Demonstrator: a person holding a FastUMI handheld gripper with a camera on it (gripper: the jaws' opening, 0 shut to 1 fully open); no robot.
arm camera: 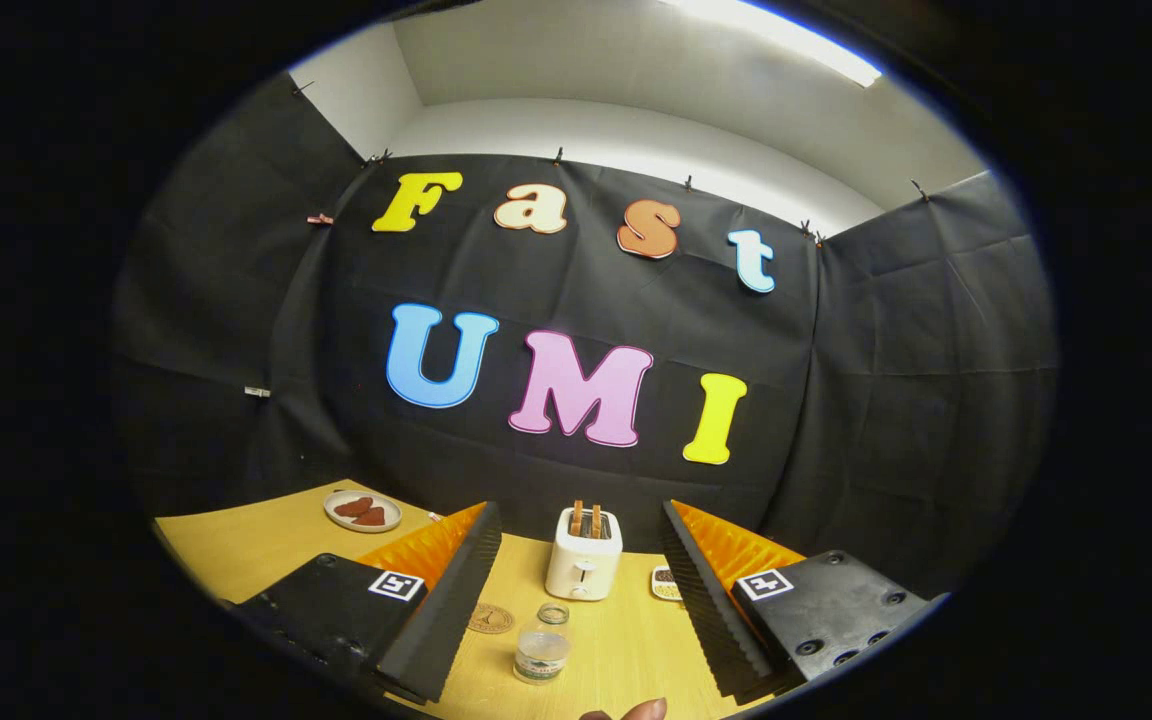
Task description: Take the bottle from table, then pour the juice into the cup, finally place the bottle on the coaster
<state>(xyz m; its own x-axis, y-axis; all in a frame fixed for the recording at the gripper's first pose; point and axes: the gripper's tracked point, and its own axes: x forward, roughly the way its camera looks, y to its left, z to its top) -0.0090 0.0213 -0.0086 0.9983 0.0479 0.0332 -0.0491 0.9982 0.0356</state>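
The claw (576, 620) hangs spread wide above the small clear plastic bottle (542, 646) on the yellow wooden bench (626, 640), and a careless descent could topple it.

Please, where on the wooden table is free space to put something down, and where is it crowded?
Bare patches: the wooden table left of the open gripper, before the small plate; and between the clear bottle and the far finger. Crowded: around the white toaster, round cork coaster and bottle.
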